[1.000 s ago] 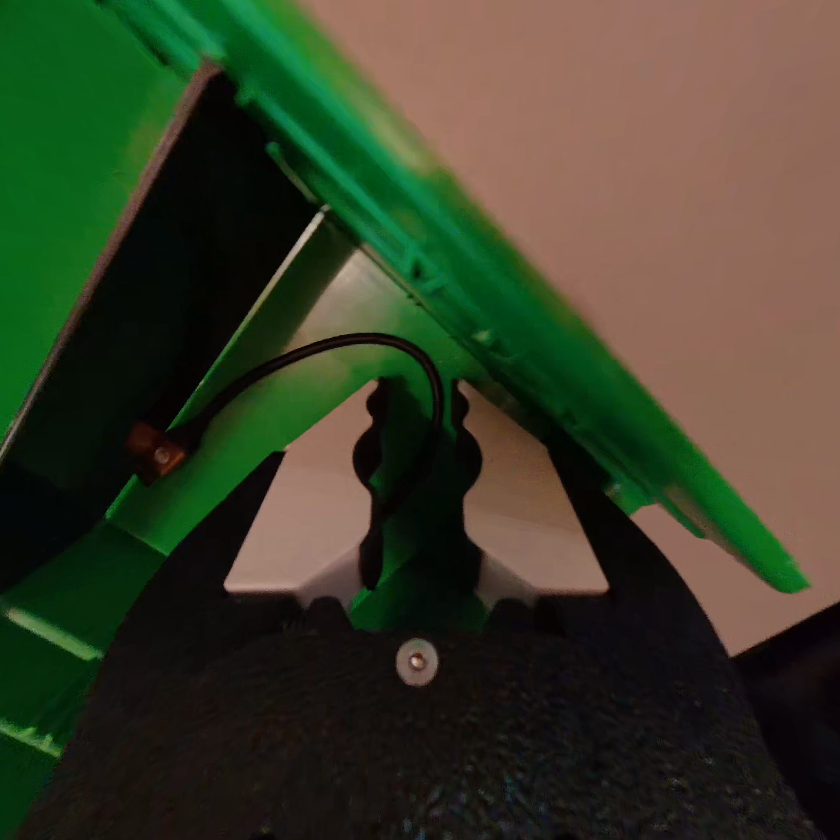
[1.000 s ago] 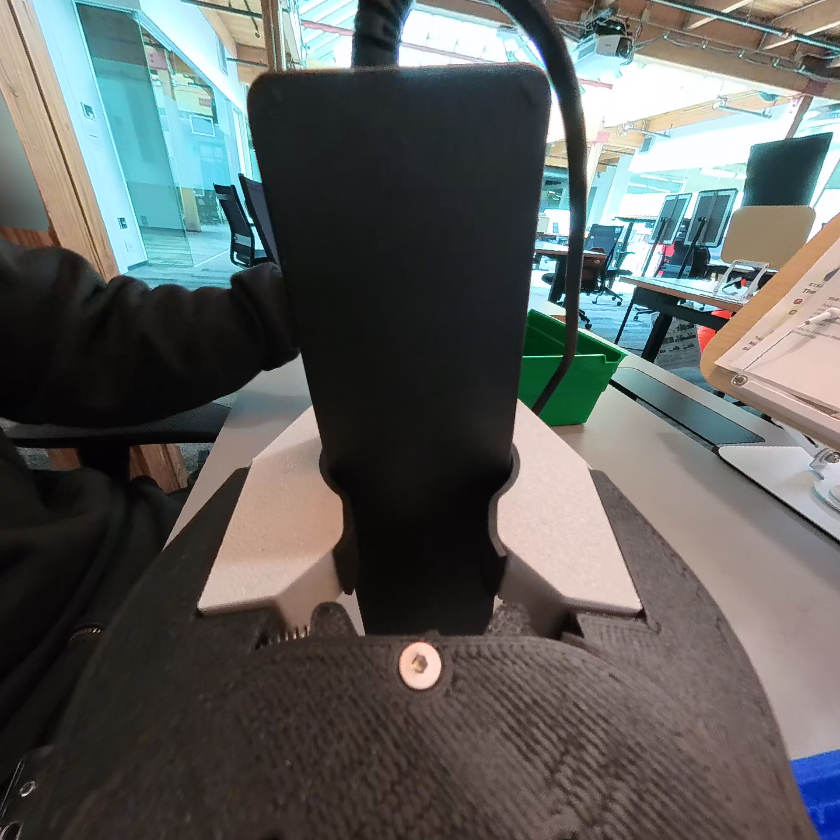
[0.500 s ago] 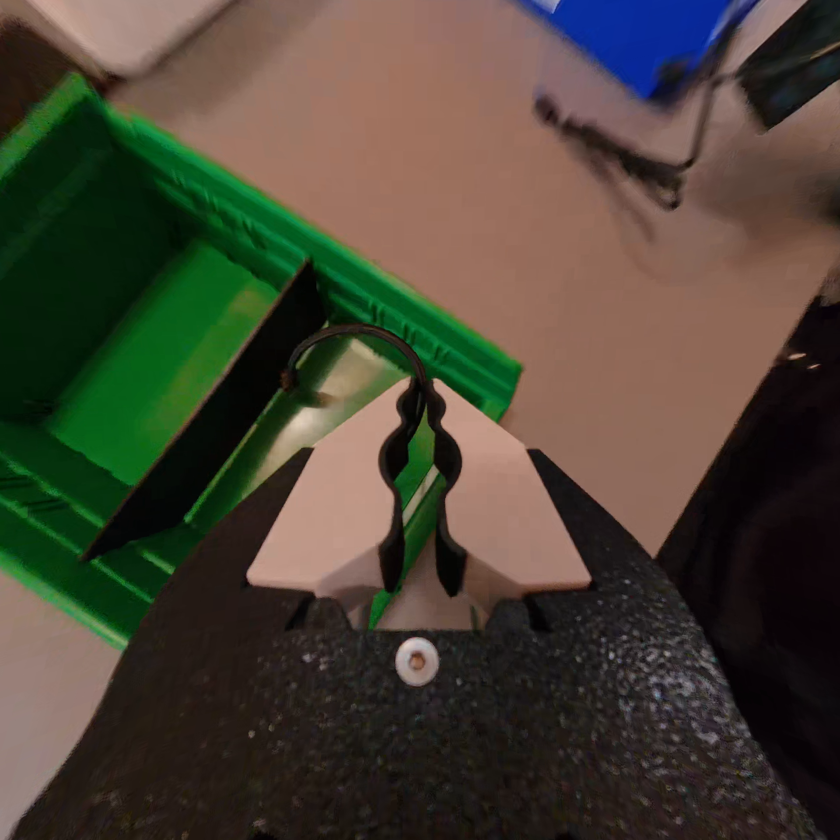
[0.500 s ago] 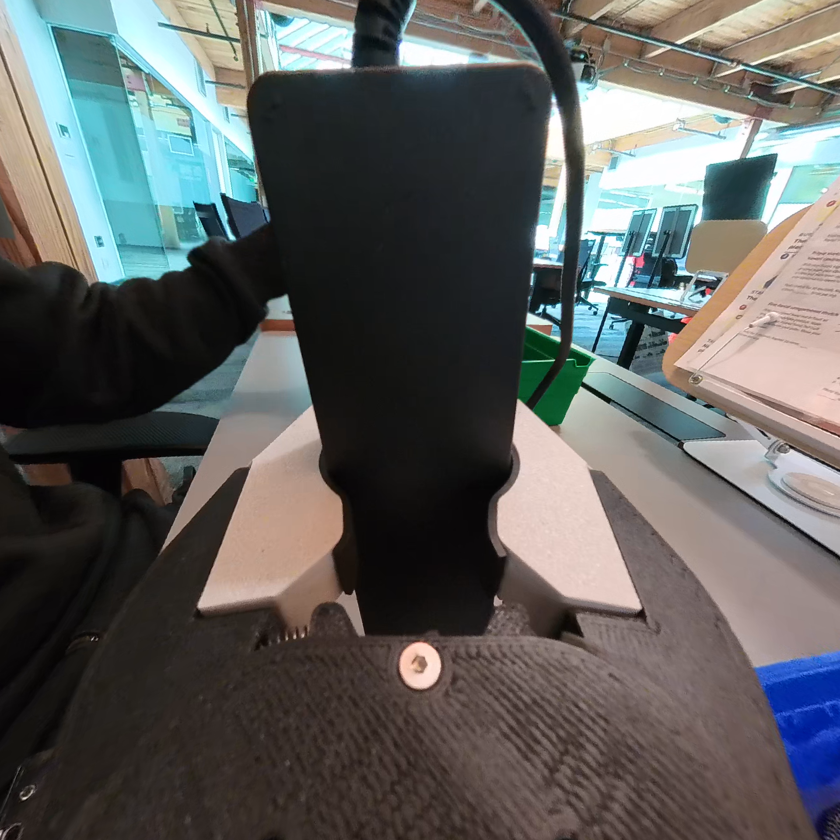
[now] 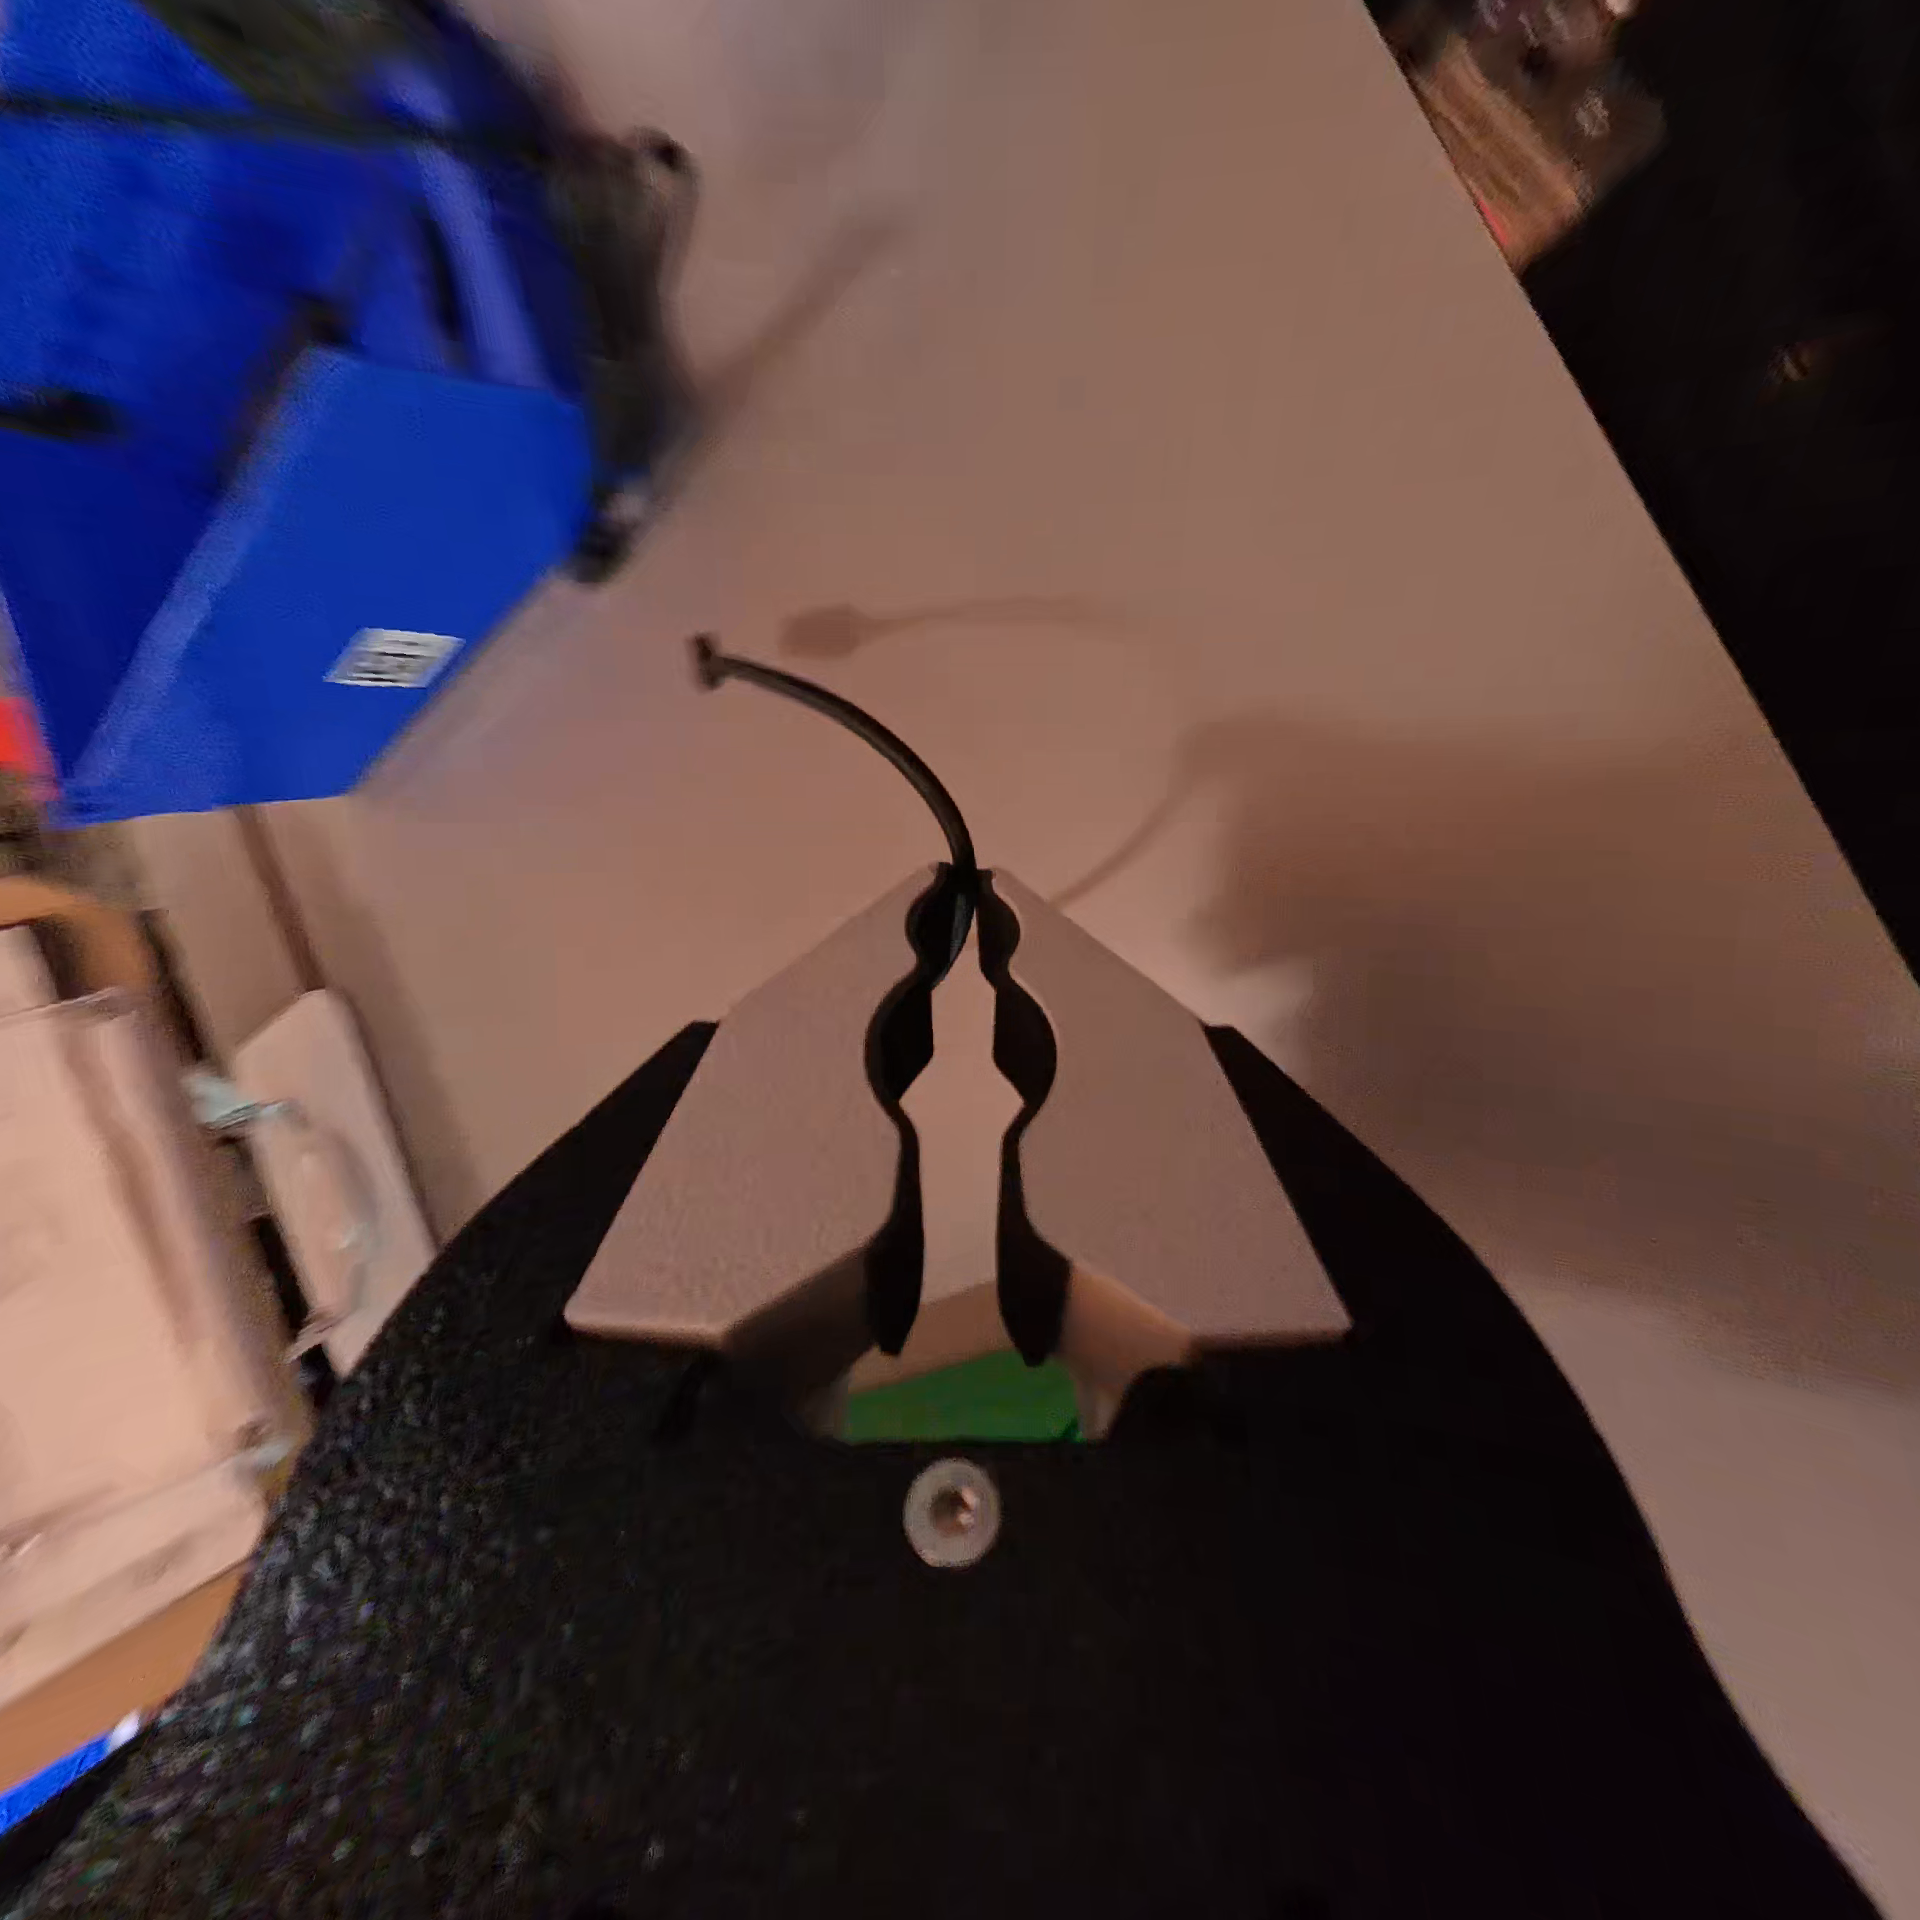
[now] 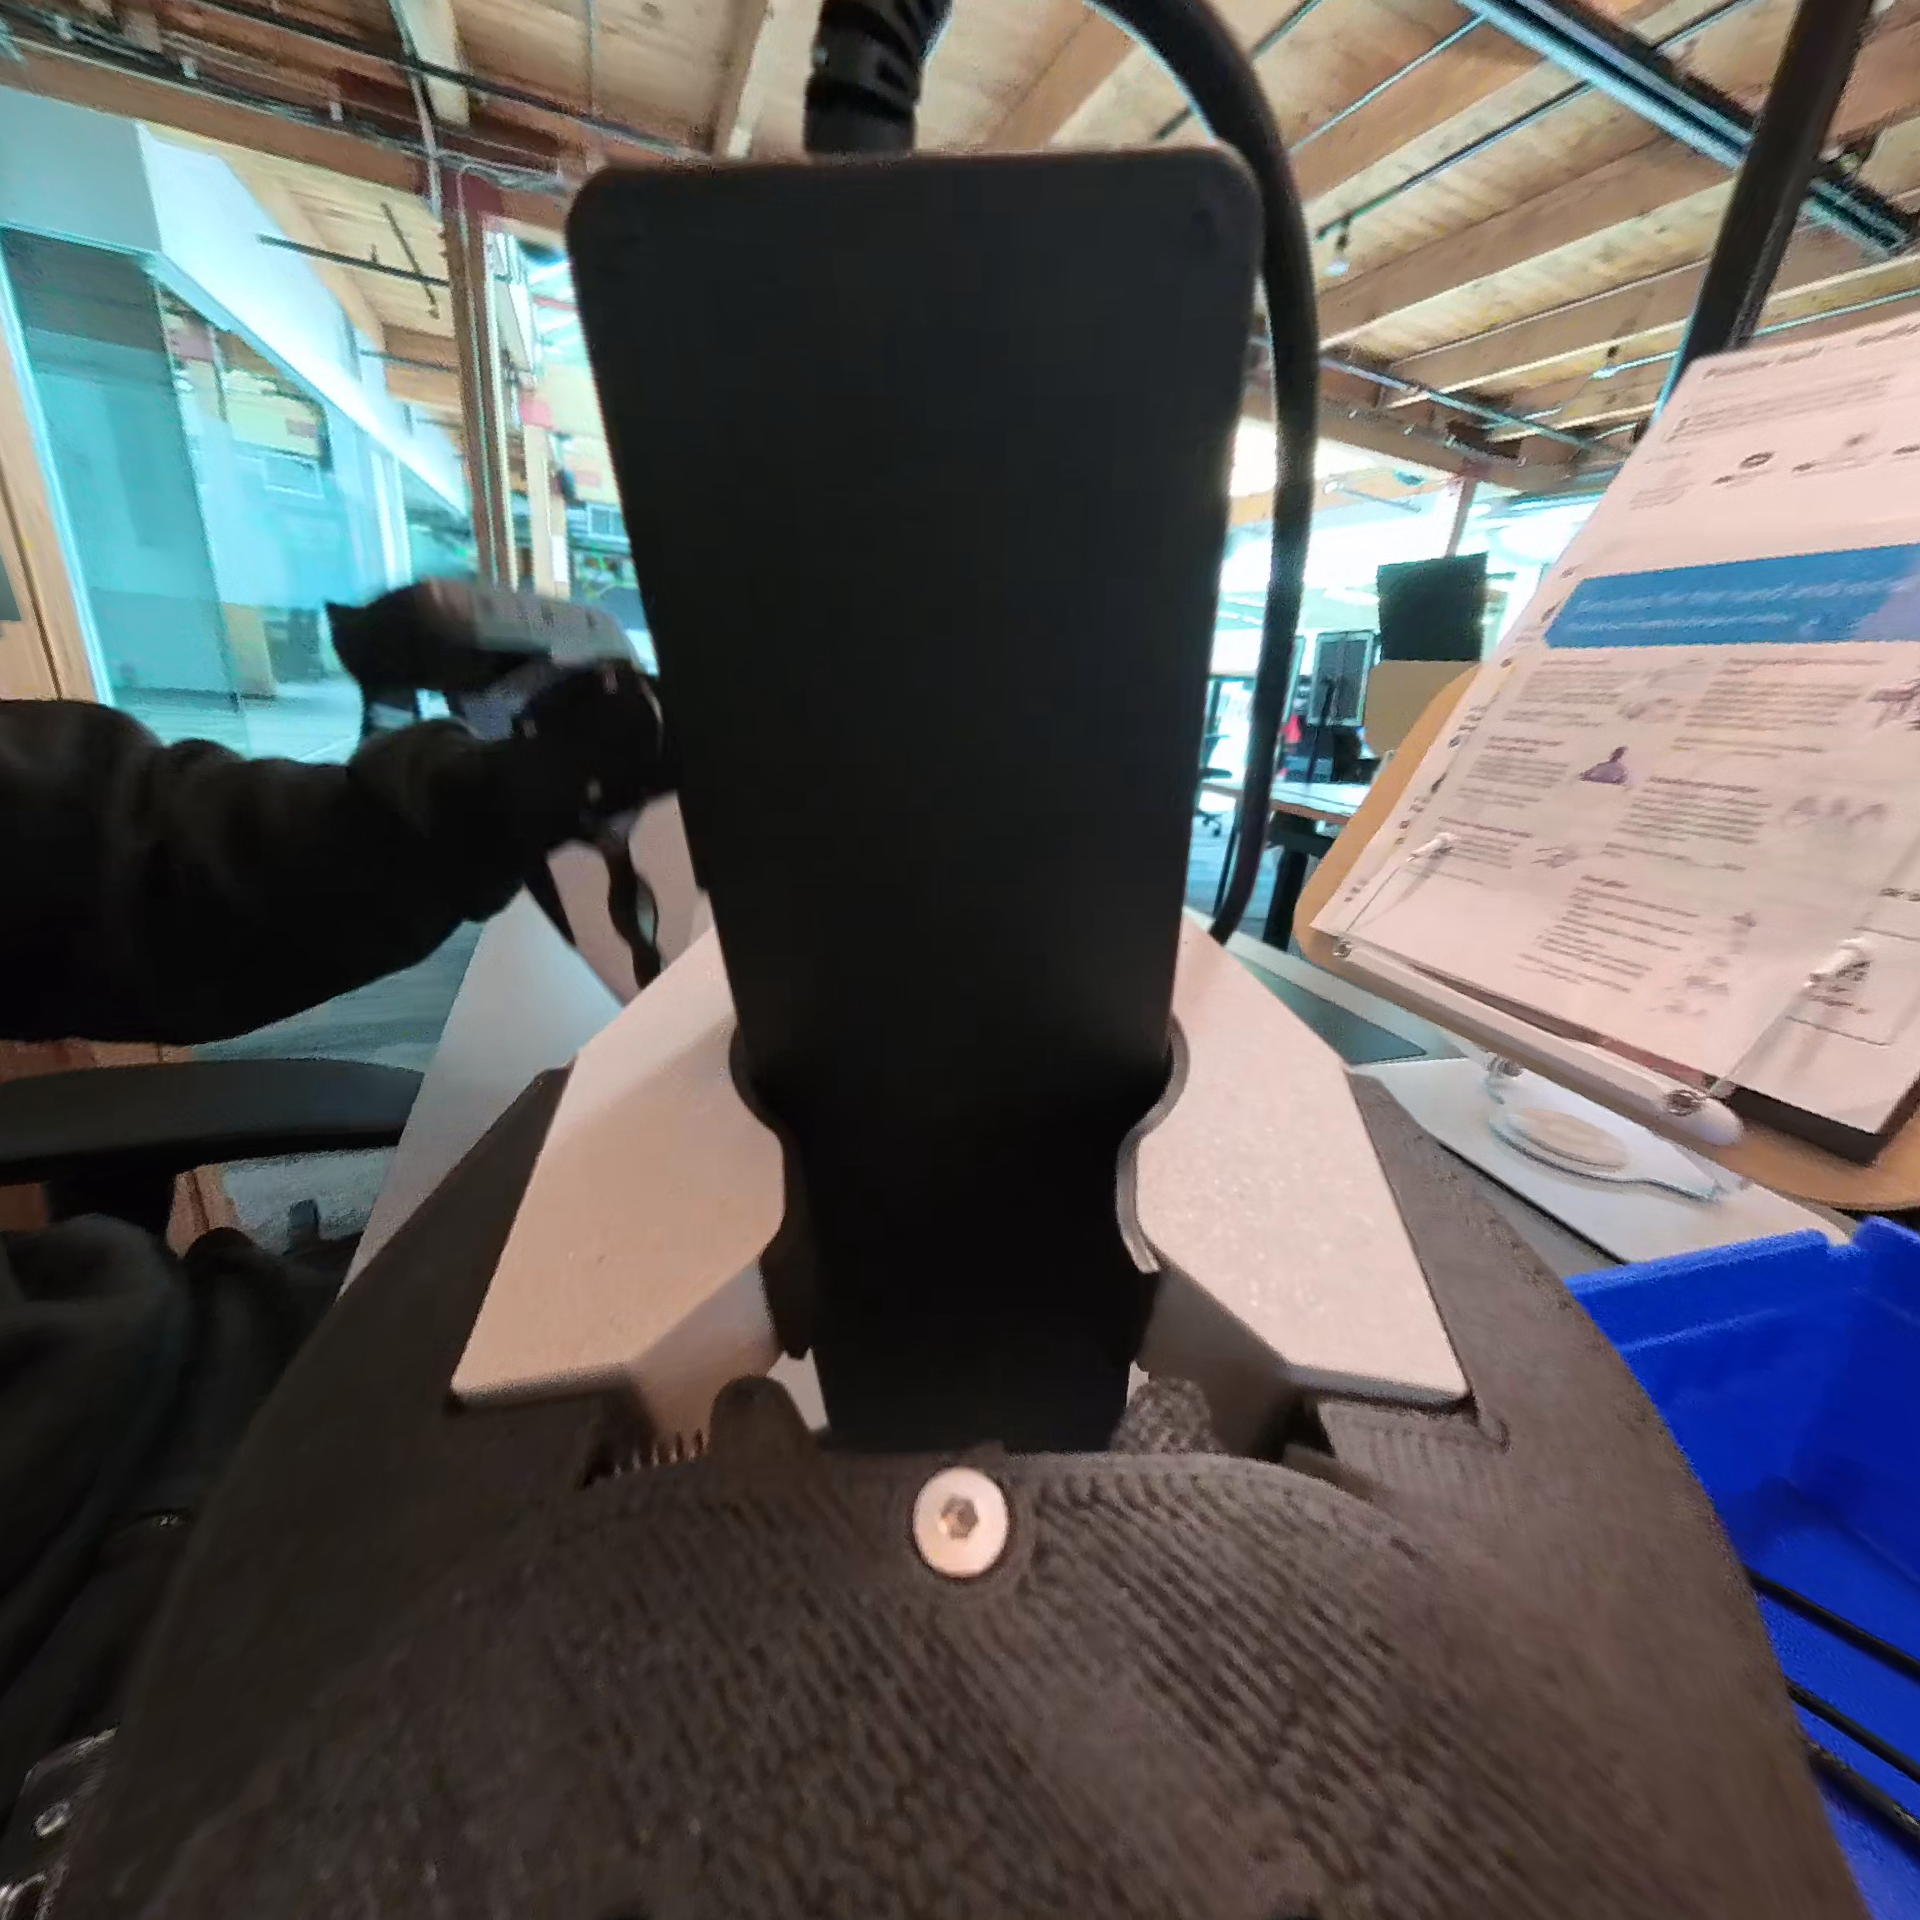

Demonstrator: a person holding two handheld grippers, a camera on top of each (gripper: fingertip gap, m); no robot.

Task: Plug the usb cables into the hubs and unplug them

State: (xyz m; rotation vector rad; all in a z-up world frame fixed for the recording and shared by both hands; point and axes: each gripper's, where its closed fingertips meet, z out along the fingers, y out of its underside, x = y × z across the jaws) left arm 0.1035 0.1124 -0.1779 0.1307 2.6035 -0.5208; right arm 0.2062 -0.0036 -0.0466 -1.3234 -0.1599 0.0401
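Observation:
In the left wrist view my left gripper (image 5: pixel 961 883) is shut on a thin black usb cable (image 5: pixel 852 717). The cable curves up and left from the fingertips to a small plug end (image 5: pixel 707 660), held above the beige table (image 5: pixel 1195 468). In the right wrist view my right gripper (image 6: pixel 961 1039) is shut on a flat black hub (image 6: pixel 914 623), held upright. A thick black cable (image 6: pixel 1283 520) leaves the hub's top and hangs down its right side. The left gripper (image 6: pixel 488 634) also shows there at far left, held by a black-sleeved arm (image 6: pixel 260 862).
A blue bin (image 5: pixel 260 468) stands at the upper left of the left wrist view and shows at lower right in the right wrist view (image 6: pixel 1766 1403). A sliver of the green bin (image 5: pixel 961 1403) shows under the left fingers. A tilted board with printed sheets (image 6: pixel 1662 779) stands at right. The table's edge (image 5: pixel 1610 499) runs along the right.
My left gripper has lifted the thin cable out of the green bin and swung over the table toward the blue bin. My right gripper has tilted upward with the hub.

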